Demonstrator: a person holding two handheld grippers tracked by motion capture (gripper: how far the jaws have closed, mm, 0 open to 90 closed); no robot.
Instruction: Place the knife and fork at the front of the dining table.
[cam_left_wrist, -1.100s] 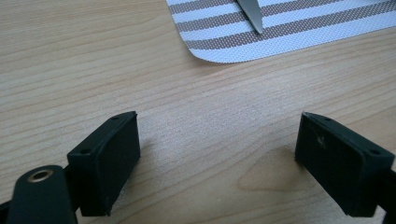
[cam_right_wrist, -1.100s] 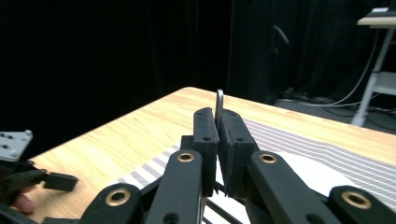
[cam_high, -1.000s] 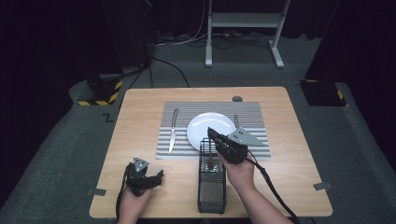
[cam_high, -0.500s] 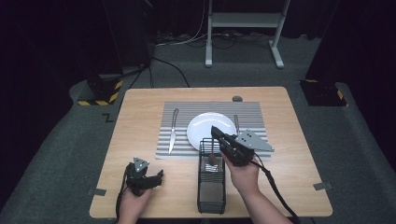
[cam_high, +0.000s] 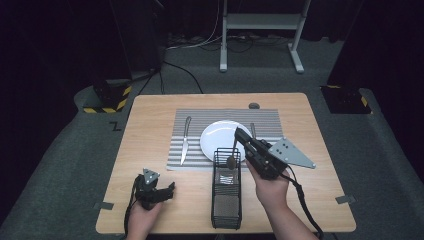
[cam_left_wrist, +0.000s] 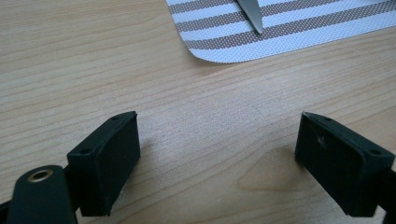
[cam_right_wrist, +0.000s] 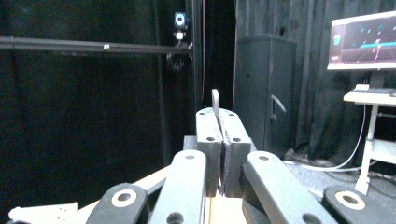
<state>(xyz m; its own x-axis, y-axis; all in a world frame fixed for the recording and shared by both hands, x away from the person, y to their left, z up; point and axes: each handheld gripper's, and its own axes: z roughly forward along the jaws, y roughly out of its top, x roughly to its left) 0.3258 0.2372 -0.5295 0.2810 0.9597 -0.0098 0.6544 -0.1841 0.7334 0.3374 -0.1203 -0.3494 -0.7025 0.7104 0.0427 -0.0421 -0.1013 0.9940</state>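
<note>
1. A placemat (cam_high: 220, 116) lies across the middle of the table (cam_high: 150, 110), toward its far edge.
2. On it: a plate (cam_high: 220, 137) in the middle, a knife (cam_high: 185, 139) to its left, a fork (cam_high: 252, 129) to its right.
3. A wire caddy (cam_high: 227, 197) stands before the plate — at the near edge.
4. A spoon (cam_high: 233, 155) hangs over the caddy's far end, pinched in the right gripper (cam_high: 240, 136).
5. The left gripper (cam_high: 167, 190) rests left of the caddy.
</note>
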